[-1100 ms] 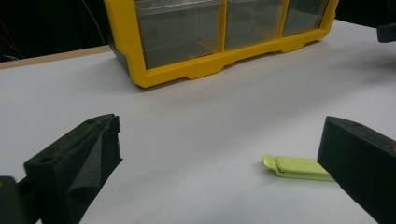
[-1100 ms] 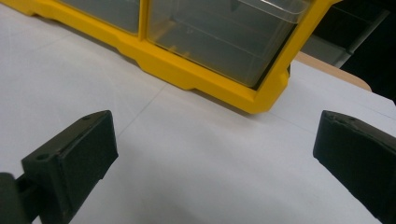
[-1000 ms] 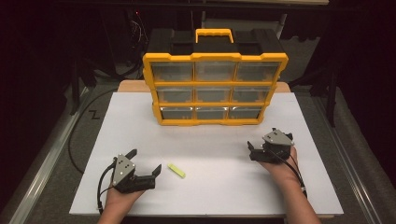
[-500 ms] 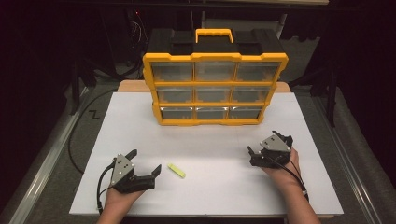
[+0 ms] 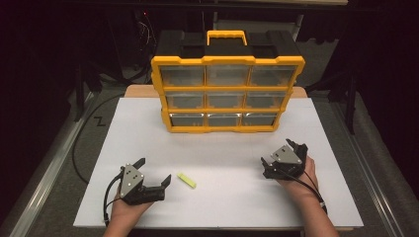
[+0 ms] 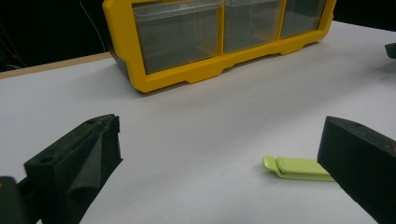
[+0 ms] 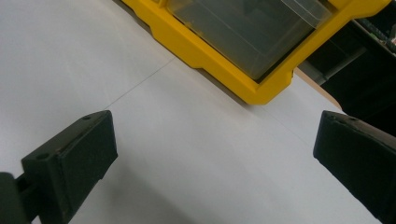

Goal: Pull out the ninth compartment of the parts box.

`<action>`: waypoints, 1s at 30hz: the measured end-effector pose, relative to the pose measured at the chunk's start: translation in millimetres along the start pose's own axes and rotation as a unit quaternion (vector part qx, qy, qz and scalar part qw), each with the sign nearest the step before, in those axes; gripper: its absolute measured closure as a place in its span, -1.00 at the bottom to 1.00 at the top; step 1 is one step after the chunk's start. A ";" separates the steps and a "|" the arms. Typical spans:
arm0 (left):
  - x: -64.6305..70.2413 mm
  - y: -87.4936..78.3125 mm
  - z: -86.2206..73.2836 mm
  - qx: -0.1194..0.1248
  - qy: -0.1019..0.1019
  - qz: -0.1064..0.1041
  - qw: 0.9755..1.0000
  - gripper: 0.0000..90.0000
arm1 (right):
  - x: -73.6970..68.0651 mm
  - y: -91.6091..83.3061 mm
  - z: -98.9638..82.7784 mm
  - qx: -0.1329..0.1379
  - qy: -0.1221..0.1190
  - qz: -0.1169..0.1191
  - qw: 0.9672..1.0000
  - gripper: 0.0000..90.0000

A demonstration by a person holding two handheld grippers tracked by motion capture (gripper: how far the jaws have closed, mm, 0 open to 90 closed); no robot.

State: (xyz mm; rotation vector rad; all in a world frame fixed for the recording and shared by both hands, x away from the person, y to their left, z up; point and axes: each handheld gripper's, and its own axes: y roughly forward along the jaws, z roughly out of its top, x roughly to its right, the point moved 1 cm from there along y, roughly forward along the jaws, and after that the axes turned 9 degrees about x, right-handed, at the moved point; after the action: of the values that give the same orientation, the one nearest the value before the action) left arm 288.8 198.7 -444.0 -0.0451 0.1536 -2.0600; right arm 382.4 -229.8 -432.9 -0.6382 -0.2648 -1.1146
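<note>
A small lime-green clip [image 5: 187, 180] lies flat on the white board [image 5: 123, 133], just right of my left gripper [image 5: 154, 169]. That gripper rests near the front left edge, open and holding nothing. In the left gripper view the clip [image 6: 296, 168] lies beside the right jaw, which hides its near end. My right gripper [image 5: 280, 152] sits at the front right, open and holding nothing, pointing toward the yellow drawer organizer [image 5: 227, 94]. The right gripper view has the organizer's bottom corner [image 7: 210, 60] beyond the wide-apart jaws, and the gripper [image 7: 214, 123] has bare board between them.
The organizer has a black top, a yellow handle [image 5: 226, 35] and three rows of clear drawers, all pushed in. It stands at the back middle of the board. A black cable [image 5: 81, 143] curves along the floor at the left. Dark surroundings ring the table.
My right gripper has drifted slightly back toward the front edge. The left gripper and the green clip have not moved.
</note>
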 end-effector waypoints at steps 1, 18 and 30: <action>0.0 -0.1 0.1 -0.002 -0.003 0.000 1.000 -0.99 | -0.4 0.1 0.2 0.000 -0.004 0.000 1.000 -0.98; -0.7 -1.7 1.2 0.003 -0.001 0.005 1.000 -0.98 | -10.1 -1.0 4.8 -0.006 -0.070 -0.013 0.997 -0.98; -0.9 -2.3 1.9 0.006 -0.001 0.006 1.000 -0.98 | -16.2 -2.5 8.4 -0.006 -0.110 -0.015 0.994 -0.98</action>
State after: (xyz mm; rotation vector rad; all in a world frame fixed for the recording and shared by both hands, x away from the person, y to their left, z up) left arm 287.4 200.4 -441.8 -0.0381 0.1408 -2.0478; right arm 374.0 -213.4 -433.5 -0.7714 -0.4588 -1.0748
